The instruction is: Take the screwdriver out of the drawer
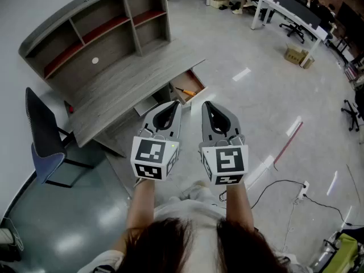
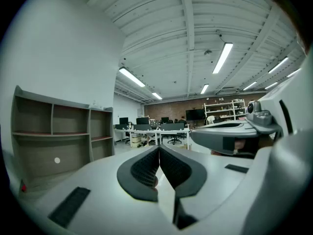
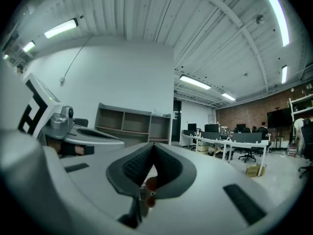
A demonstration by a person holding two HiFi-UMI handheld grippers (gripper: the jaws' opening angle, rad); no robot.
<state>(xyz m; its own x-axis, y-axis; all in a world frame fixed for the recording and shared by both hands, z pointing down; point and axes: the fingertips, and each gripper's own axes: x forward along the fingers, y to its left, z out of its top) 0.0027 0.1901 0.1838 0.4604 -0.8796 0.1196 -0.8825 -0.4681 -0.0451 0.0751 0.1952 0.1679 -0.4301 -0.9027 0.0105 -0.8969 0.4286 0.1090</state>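
In the head view an orange-handled screwdriver lies in the open drawer under the grey desk. Both grippers hover side by side well above the floor, short of the drawer. My left gripper is shut with nothing in it, its tips over the drawer's near corner. My right gripper is also shut and empty, just right of the drawer. In the left gripper view my left gripper points level across the room, and so does my right gripper in its own view; neither shows the drawer.
A shelf unit stands on the desk's far side. A black chair sits at the desk's left end. A cable runs over the floor at the right. Office desks and chairs fill the far right.
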